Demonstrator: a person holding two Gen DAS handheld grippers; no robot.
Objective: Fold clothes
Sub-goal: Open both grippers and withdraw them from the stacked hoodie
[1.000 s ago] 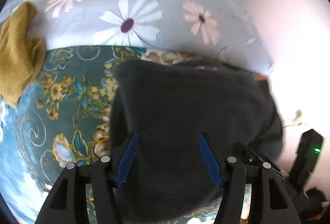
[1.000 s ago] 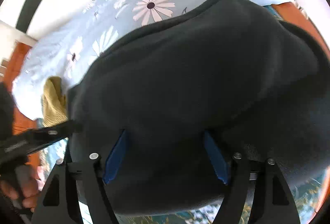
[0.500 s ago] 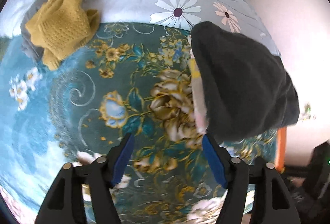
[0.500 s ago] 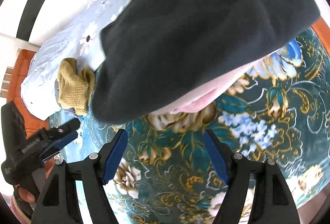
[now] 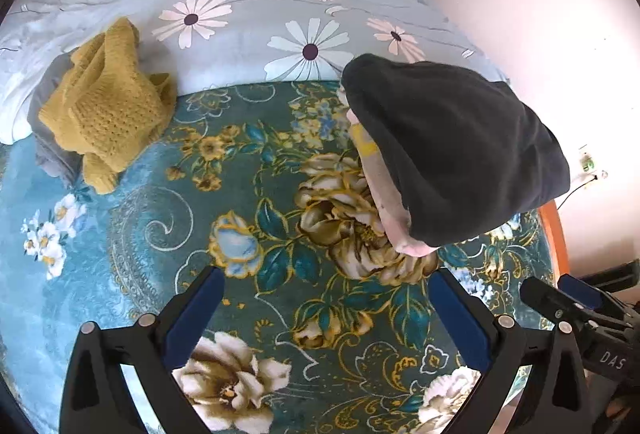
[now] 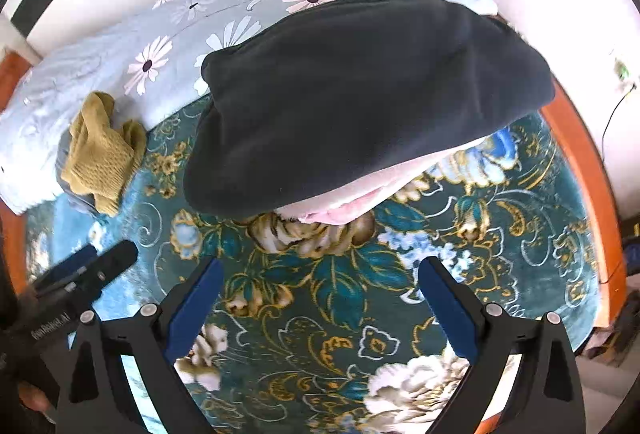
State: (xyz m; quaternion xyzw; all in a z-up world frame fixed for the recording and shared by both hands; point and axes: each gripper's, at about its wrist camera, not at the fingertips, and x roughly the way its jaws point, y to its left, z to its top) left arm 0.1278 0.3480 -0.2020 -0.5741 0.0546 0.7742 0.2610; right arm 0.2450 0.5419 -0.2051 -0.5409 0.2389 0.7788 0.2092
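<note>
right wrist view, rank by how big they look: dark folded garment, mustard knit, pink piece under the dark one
1. dark folded garment, by far the largest.
2. mustard knit.
3. pink piece, only an edge shows, so smallest as seen.
The knit lies farther from the camera, so true sizes are unsure.

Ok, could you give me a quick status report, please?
Left gripper open, right gripper open. Dark garment folded atop pink pile. Mustard knit unfolded.

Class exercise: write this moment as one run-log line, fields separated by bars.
left gripper open, empty | right gripper open, empty | dark garment folded on pink stack | yellow knit unfolded
</note>
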